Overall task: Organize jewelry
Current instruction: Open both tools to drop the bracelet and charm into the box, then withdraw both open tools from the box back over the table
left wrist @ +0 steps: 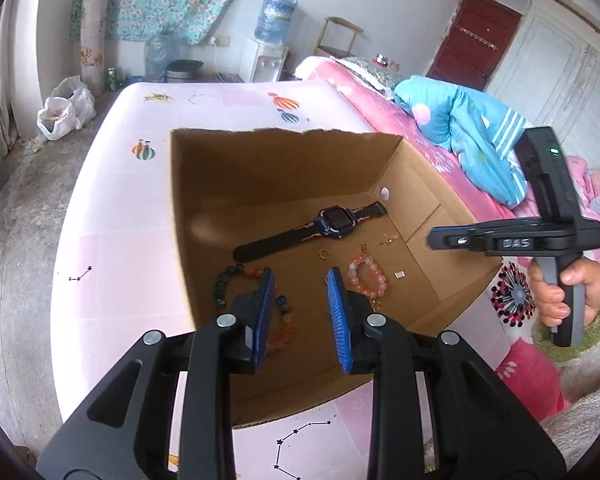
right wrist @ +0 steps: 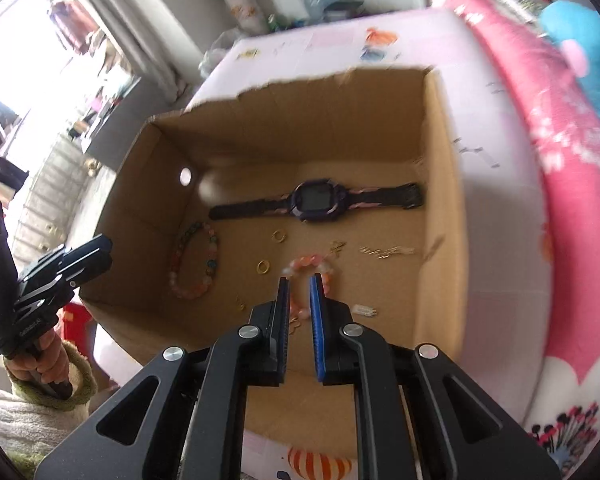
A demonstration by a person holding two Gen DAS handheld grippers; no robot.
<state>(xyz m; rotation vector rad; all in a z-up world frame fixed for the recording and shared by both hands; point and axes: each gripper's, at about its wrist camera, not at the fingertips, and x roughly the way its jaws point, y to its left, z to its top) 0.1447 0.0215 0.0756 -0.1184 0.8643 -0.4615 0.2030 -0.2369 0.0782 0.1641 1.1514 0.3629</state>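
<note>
A cardboard box [left wrist: 204, 184] sat on a pink bed [left wrist: 112, 208], holding a watch [left wrist: 334, 220], a multicoloured bead bracelet [right wrist: 194, 264], a pink bead bracelet [left wrist: 367, 276] and gold rings [right wrist: 263, 267]. The left gripper [left wrist: 300, 276] hung above it, jaws apart and empty. The right gripper [right wrist: 298, 280] had a narrow empty gap. Only the left view showed a water dispenser [left wrist: 266, 58] and red door [left wrist: 476, 36]; only the right showed a bright window [right wrist: 40, 56].

Both wrist views look steeply down, close, from opposite sides into the same cardboard box [left wrist: 284, 168].
</note>
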